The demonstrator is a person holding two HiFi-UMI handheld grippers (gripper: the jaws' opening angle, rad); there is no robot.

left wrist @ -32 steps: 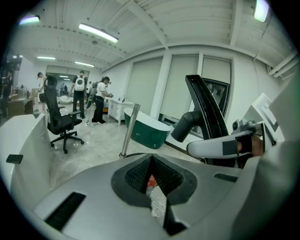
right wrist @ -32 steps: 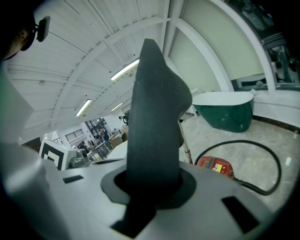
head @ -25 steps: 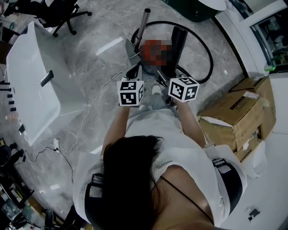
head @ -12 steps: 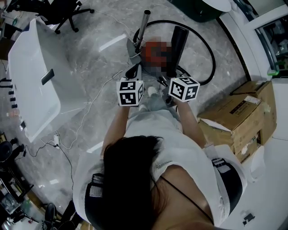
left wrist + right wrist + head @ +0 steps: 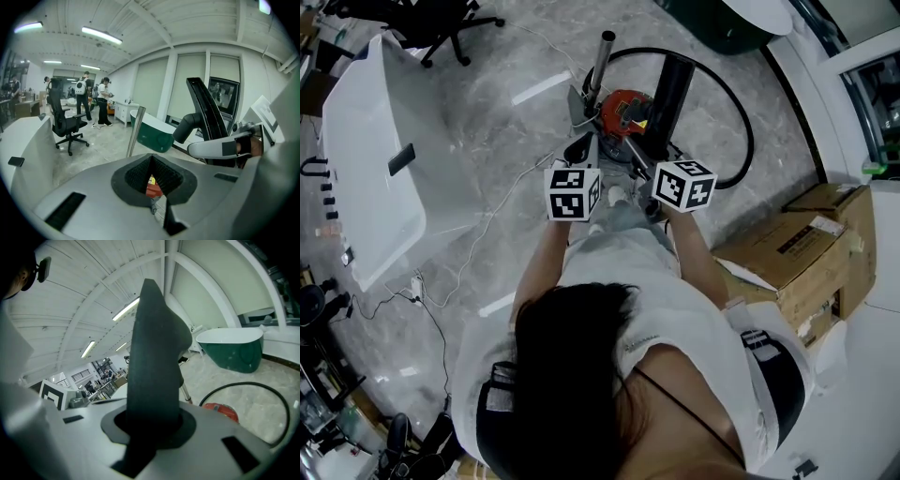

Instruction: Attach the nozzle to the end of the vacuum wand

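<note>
My right gripper (image 5: 662, 157) is shut on a long black nozzle (image 5: 668, 92), which stands upright out of its jaws and fills the right gripper view (image 5: 154, 366). The metal vacuum wand (image 5: 598, 62) rises tilted from the floor beside the red vacuum body (image 5: 622, 111), just left of the nozzle and apart from it. My left gripper (image 5: 581, 150) is shut on nothing, a little short of the wand's foot. In the left gripper view the wand (image 5: 135, 131) stands ahead, with the nozzle (image 5: 206, 112) to its right. The left gripper (image 5: 152, 176) has its pads together.
A black hose (image 5: 741, 112) loops over the marble floor round the vacuum. A white tub (image 5: 370, 169) lies at the left, an office chair (image 5: 441, 23) beyond it. Cardboard boxes (image 5: 797, 248) stand at the right, a green tub (image 5: 234, 350) behind. Cables (image 5: 469, 262) trail on the floor.
Both grippers have moved forward toward the vacuum, and the floor has slid back under them. The nozzle stays in the right gripper, and the left stays shut.
</note>
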